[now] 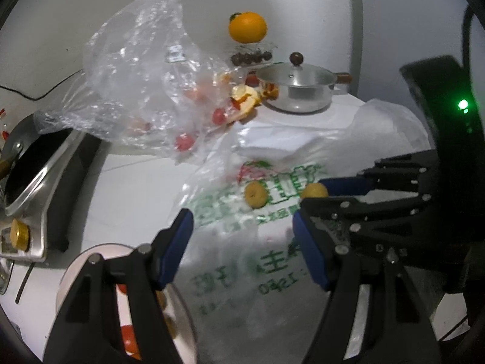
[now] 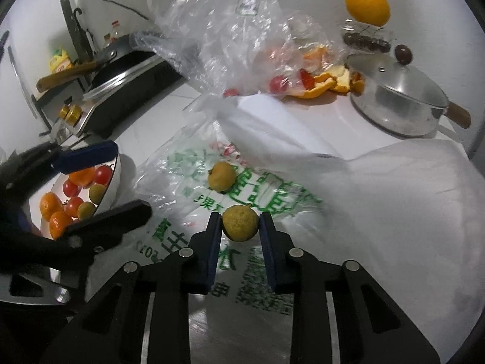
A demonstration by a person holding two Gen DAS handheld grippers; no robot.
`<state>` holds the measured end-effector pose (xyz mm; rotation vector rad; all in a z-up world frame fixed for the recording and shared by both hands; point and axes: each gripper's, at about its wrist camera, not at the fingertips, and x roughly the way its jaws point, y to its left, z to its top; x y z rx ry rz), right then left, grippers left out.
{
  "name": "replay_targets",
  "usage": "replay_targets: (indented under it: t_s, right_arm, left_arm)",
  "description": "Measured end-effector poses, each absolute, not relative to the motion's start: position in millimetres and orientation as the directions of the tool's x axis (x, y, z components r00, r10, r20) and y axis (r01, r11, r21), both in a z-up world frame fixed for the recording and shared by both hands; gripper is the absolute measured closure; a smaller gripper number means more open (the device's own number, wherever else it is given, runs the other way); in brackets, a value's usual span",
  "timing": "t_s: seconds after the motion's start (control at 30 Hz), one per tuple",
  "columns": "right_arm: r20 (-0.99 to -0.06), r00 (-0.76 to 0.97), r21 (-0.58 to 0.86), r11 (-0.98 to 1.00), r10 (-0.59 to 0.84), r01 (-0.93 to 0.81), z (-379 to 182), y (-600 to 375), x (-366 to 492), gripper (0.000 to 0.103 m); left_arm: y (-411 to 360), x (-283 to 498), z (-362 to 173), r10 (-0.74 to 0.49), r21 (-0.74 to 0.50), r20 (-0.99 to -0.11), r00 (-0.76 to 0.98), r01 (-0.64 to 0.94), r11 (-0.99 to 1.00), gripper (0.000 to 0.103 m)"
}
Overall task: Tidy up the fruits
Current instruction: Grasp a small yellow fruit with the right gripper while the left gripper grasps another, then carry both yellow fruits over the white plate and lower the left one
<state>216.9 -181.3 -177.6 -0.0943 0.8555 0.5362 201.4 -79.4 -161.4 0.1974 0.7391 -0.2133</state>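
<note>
My right gripper (image 2: 241, 224) is shut on a small yellow-green round fruit (image 2: 241, 224) just above a white printed plastic bag (image 2: 242, 273); it also shows in the left wrist view (image 1: 315, 190). A second such fruit (image 2: 221, 176) lies on the bag a little farther off, also seen in the left wrist view (image 1: 256, 193). My left gripper (image 1: 242, 236) is open and empty above the bag, beside a white bowl (image 2: 116, 176) holding small oranges, cherry tomatoes and yellow-green fruits. In the right wrist view the left gripper (image 2: 106, 179) hangs over that bowl.
A clear plastic bag (image 2: 230, 30) with cherry tomatoes stands behind. Orange peel (image 2: 327, 83) lies beside a lidded steel pot (image 2: 400, 97). A big orange (image 2: 367, 5) sits on a clear box of dark fruits. A stove with a pan (image 2: 121, 72) is at the left.
</note>
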Motion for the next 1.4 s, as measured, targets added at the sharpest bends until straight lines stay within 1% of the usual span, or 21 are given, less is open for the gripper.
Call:
replay_targets:
  t_s: [0.3, 0.37, 0.4, 0.47, 0.67, 1.07, 1.1, 1.13, 1.17, 1.4]
  right_arm:
    - [-0.726, 0.556, 0.126, 0.873, 0.405, -0.472, -172, -206, 218, 0.076]
    - [-0.721, 0.559, 0.132, 0.873, 0.409, -0.469, -171, -211, 218, 0.076]
    - [-0.72, 0.56, 0.133, 0.873, 0.41, -0.468, -171, -213, 219, 0.076]
    - [-0.717, 0.561, 0.138, 0.873, 0.414, -0.467, -171, -217, 219, 0.076]
    - [-0.715, 0.563, 0.14, 0.873, 0.415, -0.467, -172, -223, 220, 0.076]
    - [-0.707, 0.569, 0.152, 0.876, 0.42, -0.457, -174, -229, 219, 0.076]
    - [-0.707, 0.57, 0.151, 0.877, 0.419, -0.456, -174, -229, 219, 0.076]
    - [-0.706, 0.571, 0.151, 0.878, 0.418, -0.455, -174, -230, 218, 0.076]
    - [-0.706, 0.573, 0.149, 0.878, 0.417, -0.455, -173, -229, 217, 0.076]
    - [-0.706, 0.579, 0.13, 0.878, 0.408, -0.46, -168, -226, 211, 0.076]
  left_arm:
    - [-98, 223, -171, -0.143, 0.077, -0.707, 0.693, 0.276, 0.958, 0.035]
    - [-101, 230, -174, -0.135, 0.081, -0.716, 0.685, 0.274, 0.958, 0.041]
    - [-103, 233, -175, -0.13, 0.086, -0.721, 0.681, 0.274, 0.958, 0.042]
    - [-106, 240, -179, -0.123, 0.091, -0.729, 0.673, 0.273, 0.958, 0.051]
    - [-106, 258, -192, -0.109, 0.076, -0.752, 0.65, 0.25, 0.965, 0.061]
    - [-104, 272, -207, -0.115, 0.047, -0.786, 0.607, 0.244, 0.969, 0.062]
    - [-104, 272, -207, -0.116, 0.045, -0.787, 0.606, 0.244, 0.969, 0.065]
    - [-104, 272, -208, -0.116, 0.05, -0.789, 0.603, 0.251, 0.967, 0.074]
    - [-105, 272, -208, -0.12, 0.054, -0.791, 0.6, 0.263, 0.963, 0.078]
    - [-108, 261, -203, -0.153, 0.039, -0.78, 0.607, 0.291, 0.956, 0.078]
